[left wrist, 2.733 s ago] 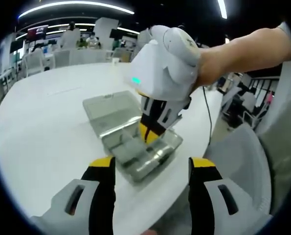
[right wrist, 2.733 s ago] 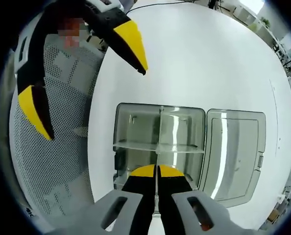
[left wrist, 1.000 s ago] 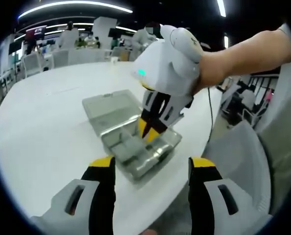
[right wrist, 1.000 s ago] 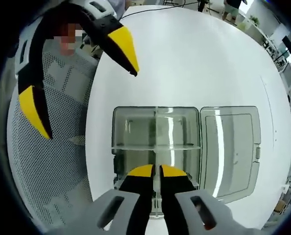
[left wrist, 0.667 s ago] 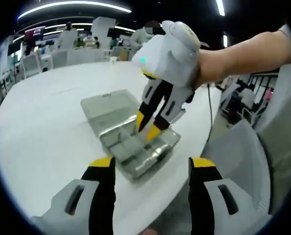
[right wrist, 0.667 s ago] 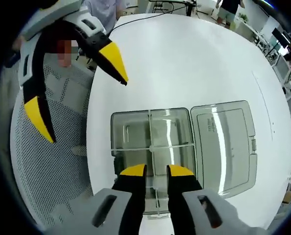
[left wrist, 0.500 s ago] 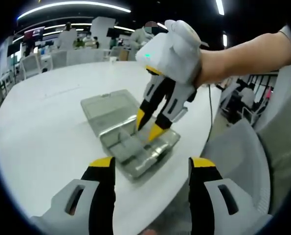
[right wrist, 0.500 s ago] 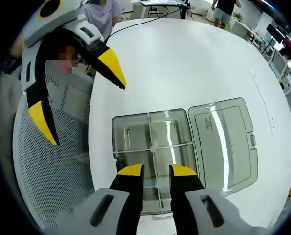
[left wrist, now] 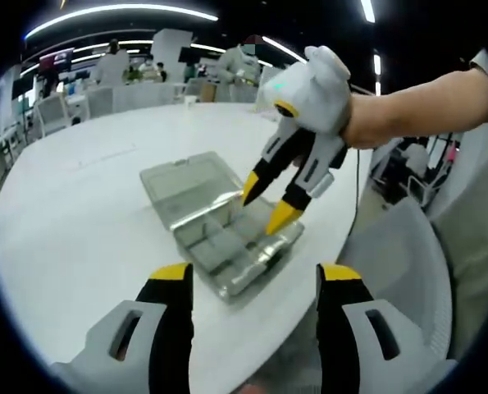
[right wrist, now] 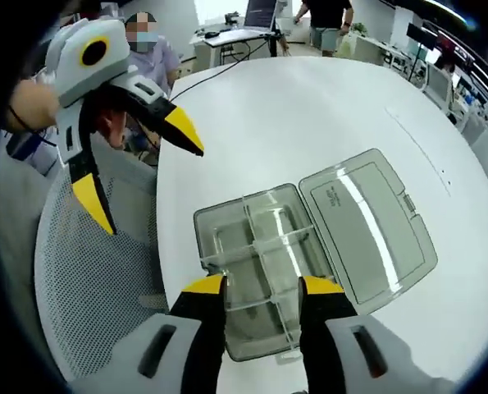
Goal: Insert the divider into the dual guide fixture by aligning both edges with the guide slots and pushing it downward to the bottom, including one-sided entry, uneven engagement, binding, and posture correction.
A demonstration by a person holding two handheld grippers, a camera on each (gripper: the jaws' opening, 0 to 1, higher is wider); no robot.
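Divider [right wrist: 264,246] edges blur inside the clear fixture [right wrist: 227,226].

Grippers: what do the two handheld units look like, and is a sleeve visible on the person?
Both match: right gripper has a rounded white housing with a green light, black jaws and yellow tips. Left gripper has a yellow-ringed black disc on its white body. Bare forearm, with a light sleeve edge at the frame's side.

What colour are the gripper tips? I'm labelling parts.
Yellow, on black fingers; clearest in the right gripper view.
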